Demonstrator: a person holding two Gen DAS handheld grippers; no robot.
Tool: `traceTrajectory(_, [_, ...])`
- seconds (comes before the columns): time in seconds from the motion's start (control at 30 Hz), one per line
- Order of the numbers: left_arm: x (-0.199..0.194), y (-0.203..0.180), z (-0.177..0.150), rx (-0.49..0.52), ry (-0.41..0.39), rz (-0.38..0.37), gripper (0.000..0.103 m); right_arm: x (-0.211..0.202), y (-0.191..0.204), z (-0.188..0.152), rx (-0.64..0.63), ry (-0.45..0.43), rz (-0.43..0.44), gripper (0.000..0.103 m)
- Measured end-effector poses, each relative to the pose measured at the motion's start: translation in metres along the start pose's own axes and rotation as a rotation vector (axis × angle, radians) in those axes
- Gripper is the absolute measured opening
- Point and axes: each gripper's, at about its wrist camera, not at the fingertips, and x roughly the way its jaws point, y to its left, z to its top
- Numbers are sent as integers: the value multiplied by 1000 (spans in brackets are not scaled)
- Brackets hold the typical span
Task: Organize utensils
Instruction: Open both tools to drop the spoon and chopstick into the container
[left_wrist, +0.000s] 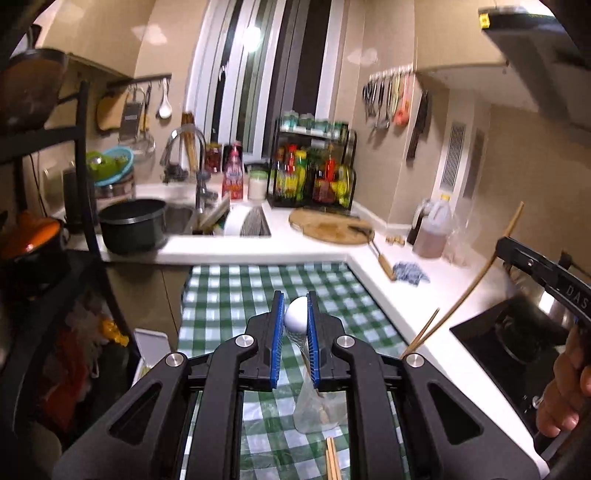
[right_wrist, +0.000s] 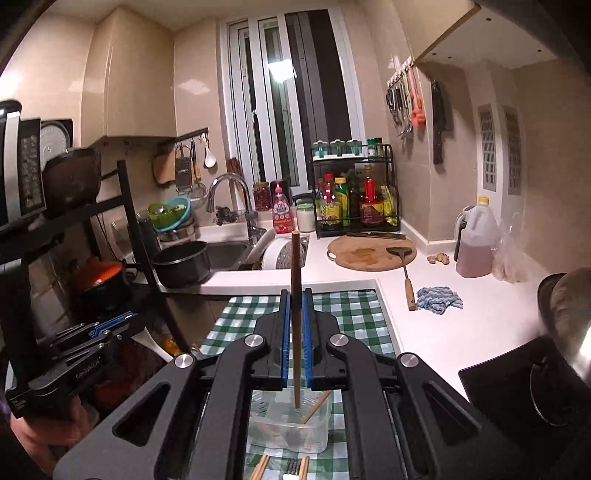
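Sorting looks midway: our left claw (left_wrist: 296, 325) is clamped on a glossy white ceramic spoon (left_wrist: 296, 315), our right claw (right_wrist: 295, 332) on a slim brown wooden chopstick (right_wrist: 295, 295) over the clear plastic box (right_wrist: 288, 428) on the table's green-checked cloth (right_wrist: 354, 314). More chopsticks (right_wrist: 280, 470) wait at its near edge.

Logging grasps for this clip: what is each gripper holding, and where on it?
Left gripper: white spoon, clamped at its bowl. Right gripper: one chopstick, gripped mid-shaft, its tip in the clear container.
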Motion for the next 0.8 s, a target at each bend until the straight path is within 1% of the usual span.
traceTrajectory(0.27, [27,0,-19,27,71,-6,12,48,-3,-33,16,83,28,6])
traceTrajectory(0.43, [39,0,-26,26,102,-8,12,70,-4,-55,24,153,37,6])
traceTrajectory(0.63, [49,-2,-36,31,124,-9,12,84,-8,-75,16,218,22,7])
traceTrajectory(0.7, [52,-3,-38,36,129,-7,12,86,-10,-79,12,235,16,8])
traceTrajectory(0.73, [52,-4,-38,37,128,-6,13,86,-10,-81,10,241,8,12])
traceTrajectory(0.77, [52,-5,-39,41,128,-2,15,86,-10,-82,8,249,1,20])
traceTrajectory(0.8, [52,-6,-39,45,124,3,22,86,-11,-84,7,259,-9,23])
